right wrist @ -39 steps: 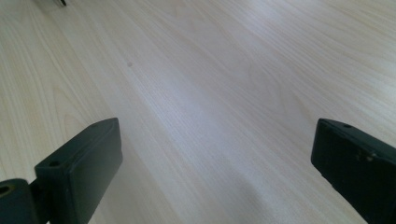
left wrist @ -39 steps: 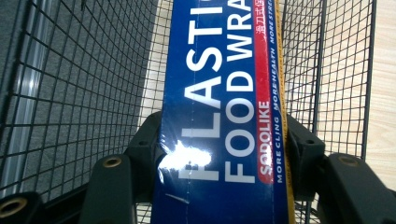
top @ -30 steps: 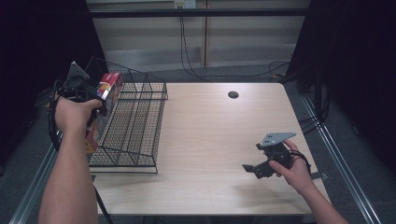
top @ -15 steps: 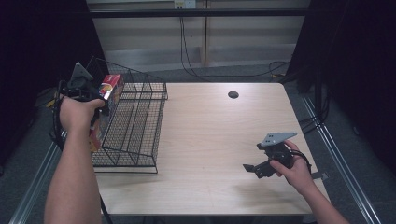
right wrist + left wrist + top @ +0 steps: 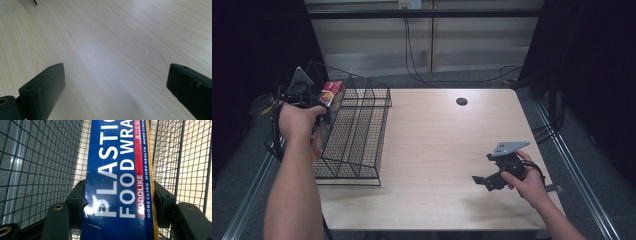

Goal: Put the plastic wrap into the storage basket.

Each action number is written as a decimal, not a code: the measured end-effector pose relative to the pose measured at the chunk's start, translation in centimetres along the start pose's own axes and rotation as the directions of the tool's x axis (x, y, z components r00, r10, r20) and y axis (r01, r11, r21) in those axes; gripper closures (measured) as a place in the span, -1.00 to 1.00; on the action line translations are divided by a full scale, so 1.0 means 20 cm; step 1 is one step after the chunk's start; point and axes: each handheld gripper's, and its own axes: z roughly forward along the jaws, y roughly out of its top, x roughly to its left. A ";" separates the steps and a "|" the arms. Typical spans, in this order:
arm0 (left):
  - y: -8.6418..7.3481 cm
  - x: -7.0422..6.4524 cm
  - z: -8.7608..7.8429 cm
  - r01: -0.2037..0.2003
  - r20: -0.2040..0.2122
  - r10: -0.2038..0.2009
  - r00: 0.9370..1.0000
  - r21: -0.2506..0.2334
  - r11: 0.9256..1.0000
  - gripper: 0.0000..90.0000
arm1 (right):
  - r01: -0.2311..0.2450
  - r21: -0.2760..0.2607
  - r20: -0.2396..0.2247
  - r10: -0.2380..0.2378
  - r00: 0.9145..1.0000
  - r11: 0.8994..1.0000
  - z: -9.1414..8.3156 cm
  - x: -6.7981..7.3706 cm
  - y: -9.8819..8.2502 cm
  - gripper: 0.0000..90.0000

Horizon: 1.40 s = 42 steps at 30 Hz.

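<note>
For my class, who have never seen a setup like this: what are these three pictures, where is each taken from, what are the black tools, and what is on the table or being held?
No robot here: a person sits at a wooden table and holds a hand tool with two black jaws in each hand. One picture comes from a fixed camera above, looking down on the forearms. The other two come from small cameras riding on the tools, looking along their jaws.

The left gripper is shut on a blue box printed "plastic food wrap", and holds it inside a black wire basket at the table's left edge. In its own view the jaws press the box from both sides, with mesh all around.

The right gripper is low over bare wood near the right side, jaws wide apart, holding nothing. A small dark round spot shows near the far edge.
</note>
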 end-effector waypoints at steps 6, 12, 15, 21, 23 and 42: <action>0.00 0.01 0.00 0.010 0.007 -0.010 1.000 0.006 1.000 -0.10 | 0.003 -0.001 -0.003 -0.003 1.000 1.000 0.00 0.00 0.00 -0.96; -0.01 0.04 0.00 0.009 0.011 -0.009 1.000 -0.015 1.000 -0.11 | 0.000 -0.002 -0.005 0.000 1.000 1.000 0.00 0.00 0.00 -0.96; -0.01 0.06 -0.01 0.008 0.047 -0.007 0.999 -0.025 1.000 -0.14 | -0.001 -0.004 -0.007 0.001 1.000 1.000 0.00 -0.01 0.00 -0.96; 0.01 0.02 -0.06 0.001 0.043 0.001 0.999 -0.043 0.999 -0.14 | -0.002 -0.002 -0.001 0.002 1.000 1.000 0.00 0.00 0.00 -0.96; 0.01 0.01 -0.07 -0.003 0.048 0.006 0.999 -0.052 0.999 -0.15 | -0.003 -0.002 -0.004 0.003 1.000 1.000 0.00 0.00 0.00 -0.96; 0.01 -0.12 -0.09 -0.055 0.123 0.065 0.990 -0.083 0.995 -0.32 | -0.003 -0.013 -0.002 0.003 1.000 1.000 -0.02 0.00 0.00 -0.96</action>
